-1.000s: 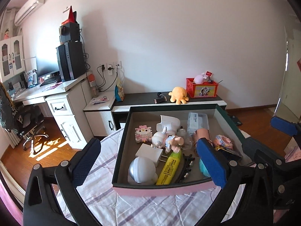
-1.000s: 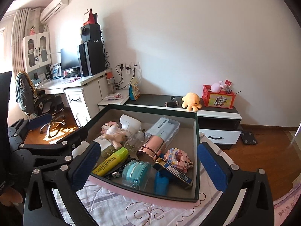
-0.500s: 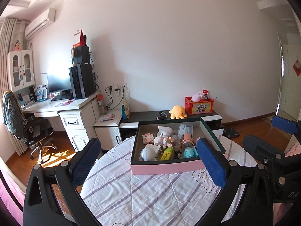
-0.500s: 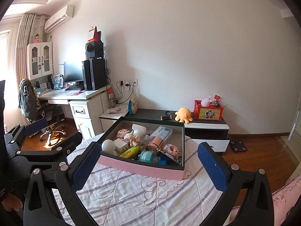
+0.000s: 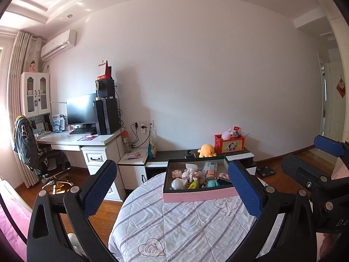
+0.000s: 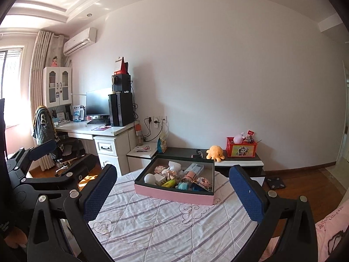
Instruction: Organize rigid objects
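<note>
Both wrist views face a round table [image 6: 165, 224] covered with a striped quilted cloth, on which stands a pink-walled box [image 6: 174, 193] with a dark rim. The box holds the task's rigid objects, heaped together: a white dome-shaped item [image 6: 150, 178], a yellow highlighter [image 6: 169, 183], a teal round container [image 6: 182, 185], a copper-coloured cylinder [image 6: 189, 175], a pale blue packet [image 6: 195, 167] and small toy figures [image 6: 169, 173]. No object lies on the cloth outside the box.

The left gripper [image 5: 172, 193] and the right gripper [image 6: 172, 193] are each held back from the table, well apart from the box, with their blue-padded fingers spread wide and nothing between them. In the left view the right gripper's body appears at the frame's right edge; in the right view the left gripper's body appears at the left edge.

Judged from this arrangement, the step in hand is either an opening survey or a retreat after all items are stowed; the frames alone do not decide which. If sorting remains, the next move calls for one gripper to advance over the near wall, descend onto a single exposed item such as the highlighter, and close across its narrow width without disturbing neighbouring pieces.
</note>
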Demonstrator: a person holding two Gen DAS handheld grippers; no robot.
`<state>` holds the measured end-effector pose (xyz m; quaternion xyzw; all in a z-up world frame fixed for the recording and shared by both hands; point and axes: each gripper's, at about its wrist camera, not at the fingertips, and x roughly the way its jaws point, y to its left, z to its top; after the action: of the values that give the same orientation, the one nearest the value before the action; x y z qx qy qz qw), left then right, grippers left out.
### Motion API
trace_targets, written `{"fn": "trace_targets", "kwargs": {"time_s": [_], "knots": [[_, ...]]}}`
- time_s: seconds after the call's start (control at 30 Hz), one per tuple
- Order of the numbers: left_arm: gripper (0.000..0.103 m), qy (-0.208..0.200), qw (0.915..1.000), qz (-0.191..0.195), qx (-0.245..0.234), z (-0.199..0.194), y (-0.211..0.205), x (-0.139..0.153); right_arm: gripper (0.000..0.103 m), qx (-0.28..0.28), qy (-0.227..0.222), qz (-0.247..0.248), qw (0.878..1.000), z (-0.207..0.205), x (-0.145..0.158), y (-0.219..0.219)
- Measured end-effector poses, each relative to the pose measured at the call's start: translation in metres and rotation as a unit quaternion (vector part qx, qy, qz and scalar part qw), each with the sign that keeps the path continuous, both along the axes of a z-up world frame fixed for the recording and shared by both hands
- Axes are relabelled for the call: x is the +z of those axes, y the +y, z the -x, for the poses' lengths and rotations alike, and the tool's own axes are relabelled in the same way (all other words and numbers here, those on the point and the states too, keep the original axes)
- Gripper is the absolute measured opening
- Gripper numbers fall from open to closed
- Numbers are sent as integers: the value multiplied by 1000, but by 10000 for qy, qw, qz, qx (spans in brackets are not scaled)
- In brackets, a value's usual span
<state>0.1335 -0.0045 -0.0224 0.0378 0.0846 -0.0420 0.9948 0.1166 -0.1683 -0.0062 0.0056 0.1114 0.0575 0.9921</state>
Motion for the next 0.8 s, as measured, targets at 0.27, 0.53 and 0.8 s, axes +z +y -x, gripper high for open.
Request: {"fn": "trace_targets", "kwargs": {"time_s": [0.27,0.53,0.8], "knots": [[103,-351,9990,210,179,61,13,19,103,-65,-401,85,9991,58,24,15],[103,-611,9977,130,269,98,16,29,103,-95,-657,43,9978,94,33,20],[103,-730,9967,92,346,106,17,33,103,-171,-852,101,9962,107,38,23]]}}
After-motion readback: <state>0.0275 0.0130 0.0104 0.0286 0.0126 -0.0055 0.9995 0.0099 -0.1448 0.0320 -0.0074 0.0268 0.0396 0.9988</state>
